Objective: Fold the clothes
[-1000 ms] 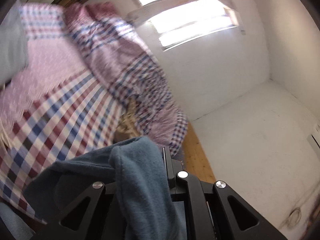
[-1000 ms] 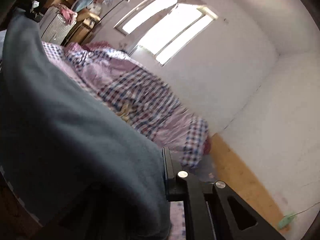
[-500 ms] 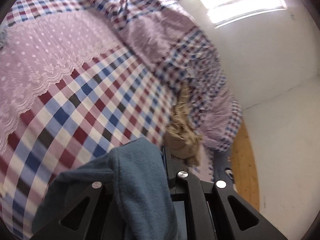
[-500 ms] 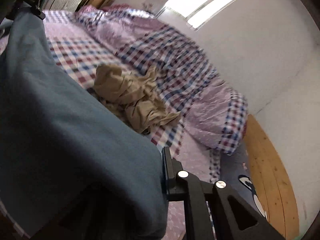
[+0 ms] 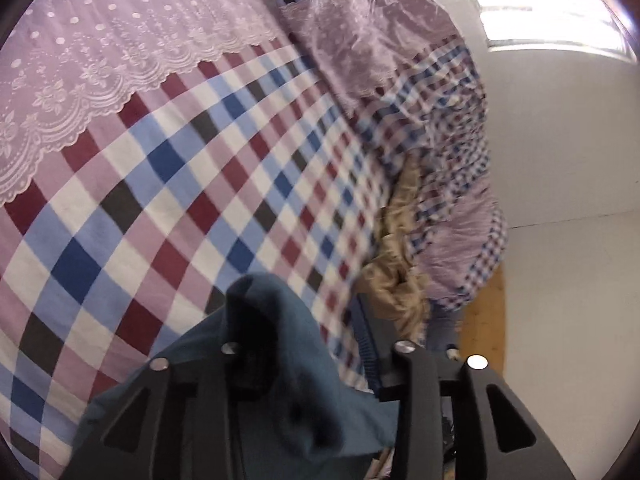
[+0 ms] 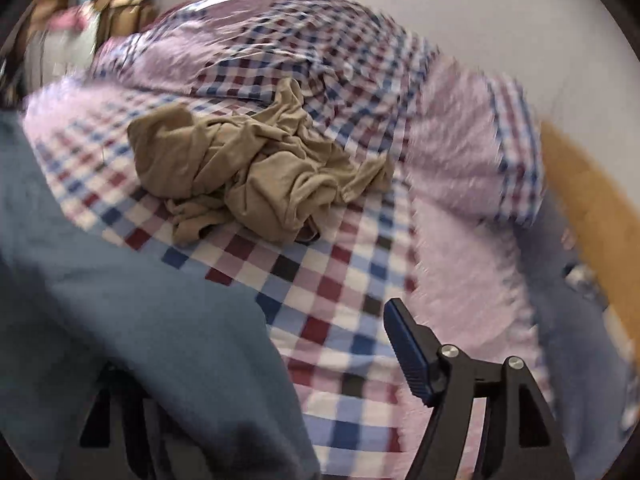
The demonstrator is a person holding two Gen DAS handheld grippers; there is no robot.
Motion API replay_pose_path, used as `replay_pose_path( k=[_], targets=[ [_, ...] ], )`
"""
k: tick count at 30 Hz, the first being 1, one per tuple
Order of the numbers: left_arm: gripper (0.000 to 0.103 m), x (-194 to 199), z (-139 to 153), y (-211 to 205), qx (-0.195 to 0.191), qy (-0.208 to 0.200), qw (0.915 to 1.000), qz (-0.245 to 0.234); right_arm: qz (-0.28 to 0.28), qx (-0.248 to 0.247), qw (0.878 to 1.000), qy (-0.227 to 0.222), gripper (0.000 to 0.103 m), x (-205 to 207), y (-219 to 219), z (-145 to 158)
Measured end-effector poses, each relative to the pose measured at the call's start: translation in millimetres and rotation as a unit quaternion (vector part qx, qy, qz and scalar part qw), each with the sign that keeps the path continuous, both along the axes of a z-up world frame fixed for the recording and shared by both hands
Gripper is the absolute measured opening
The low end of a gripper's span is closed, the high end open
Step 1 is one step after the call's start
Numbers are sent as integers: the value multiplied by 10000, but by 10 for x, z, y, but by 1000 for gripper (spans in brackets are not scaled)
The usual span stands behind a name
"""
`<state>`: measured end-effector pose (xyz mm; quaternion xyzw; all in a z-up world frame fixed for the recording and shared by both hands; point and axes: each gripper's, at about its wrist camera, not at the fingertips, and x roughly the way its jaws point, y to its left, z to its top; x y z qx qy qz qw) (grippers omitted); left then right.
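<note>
Blue cloth (image 5: 304,364), soft and thick like a sweater, lies draped over the left gripper (image 5: 316,332). Its jaws are opening, with a gap between the two fingers. A fold of the blue cloth sits in that gap and covers the left finger, while the ribbed right finger (image 5: 366,344) stands clear of it, so nothing is pinched.

The right gripper (image 6: 336,344) has jaws that are opening too, and they stand wide apart. The blue cloth (image 6: 132,320) hangs over its left finger and hides it. The blue ribbed right finger (image 6: 408,352) is bare, with only the bed under the gap.

Both grippers point down at a bed with a checked sheet (image 6: 320,280) in red, blue, white and black squares. On the left wrist view, a pink lace cover with dots (image 5: 112,40) lies on the far left part of the bed.

A crumpled tan garment (image 6: 256,168) sits in a heap on the sheet, a little past the right gripper. A bunched checked quilt (image 6: 320,52) lies beyond the heap. A strip of wooden floor (image 6: 592,200) shows at the right edge of the bed, next to a white wall (image 5: 560,160).
</note>
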<state>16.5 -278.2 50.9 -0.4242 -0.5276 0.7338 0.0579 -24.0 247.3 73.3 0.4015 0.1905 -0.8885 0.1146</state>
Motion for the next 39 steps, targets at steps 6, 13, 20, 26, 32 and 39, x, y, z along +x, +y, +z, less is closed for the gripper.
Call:
replay_pose_path(
  k=[6, 13, 20, 26, 32, 39],
  targets=[
    [75, 210, 244, -355, -369, 553, 9940, 869, 464, 494, 9961, -569, 76, -187, -67, 64],
    [75, 364, 191, -345, -912, 542, 9916, 743, 1325, 1703, 9728, -850, 80, -257, -324, 257],
    [75, 494, 139, 16, -1196, 801, 9895, 104, 1776, 1939, 9538, -1451, 81, -440, -347, 376],
    [75, 648, 137, 91, -1412, 1060, 9842, 119, 1754, 2657, 9398, -1241, 82, -527, -235, 455],
    [75, 697, 76, 76, -1538, 1224, 9801, 283, 515, 3546, 9320, 545, 82, -489, -113, 745],
    [75, 738, 83, 131, -1876, 1274, 9739, 92, -52, 1377, 9870, 831, 83, 164, -35, 818]
  ],
)
